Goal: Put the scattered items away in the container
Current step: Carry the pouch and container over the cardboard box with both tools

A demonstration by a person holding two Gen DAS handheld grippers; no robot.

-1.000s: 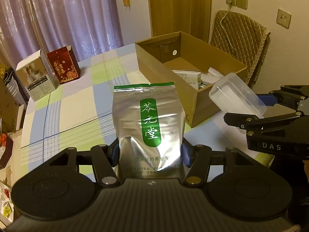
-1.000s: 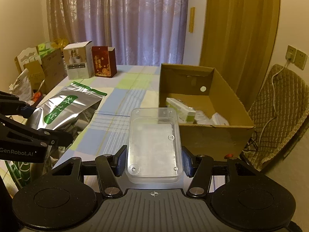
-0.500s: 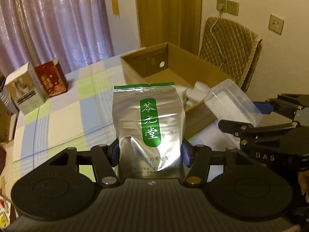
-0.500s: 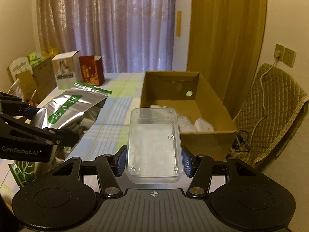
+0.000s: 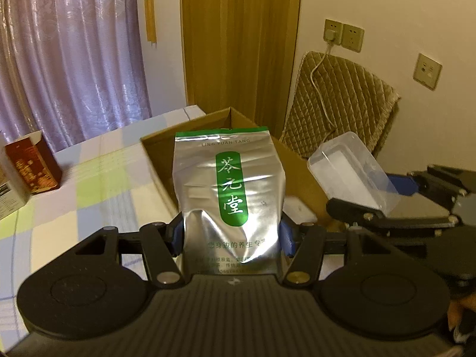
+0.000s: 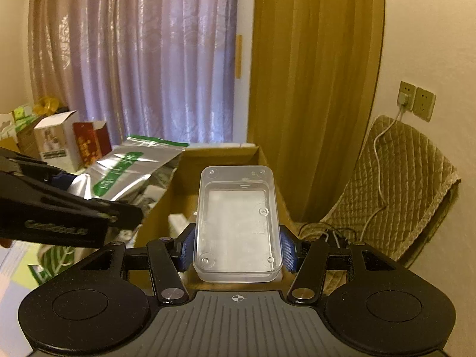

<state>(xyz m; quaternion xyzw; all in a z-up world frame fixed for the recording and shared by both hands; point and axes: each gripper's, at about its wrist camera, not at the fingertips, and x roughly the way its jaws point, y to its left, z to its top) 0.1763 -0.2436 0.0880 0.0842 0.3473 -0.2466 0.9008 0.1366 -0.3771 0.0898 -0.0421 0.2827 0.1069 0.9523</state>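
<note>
A silver foil pouch [image 5: 229,196] with a green label stands upright between the blue pads of my left gripper [image 5: 230,235], which is shut on it. It hangs over the near rim of the open cardboard box [image 5: 160,160]. My right gripper [image 6: 237,247] is shut on a clear plastic box [image 6: 238,223], held above the cardboard box [image 6: 220,154]. In the left wrist view the clear plastic box [image 5: 351,172] and right gripper show at right. The pouch [image 6: 131,166] and left gripper appear at left in the right wrist view. White packets [image 5: 297,214] lie inside the box.
A red box [image 5: 32,166] and a white carton [image 6: 56,139] stand on the checked tablecloth [image 5: 98,190] at the far left. A chair with a quilted cover [image 5: 339,104] stands beyond the box by the wall. Curtains hang behind the table.
Both grippers have moved forward toward the cardboard box, each still holding its item. The box now sits directly beneath and behind the pouch and the clear plastic box.
</note>
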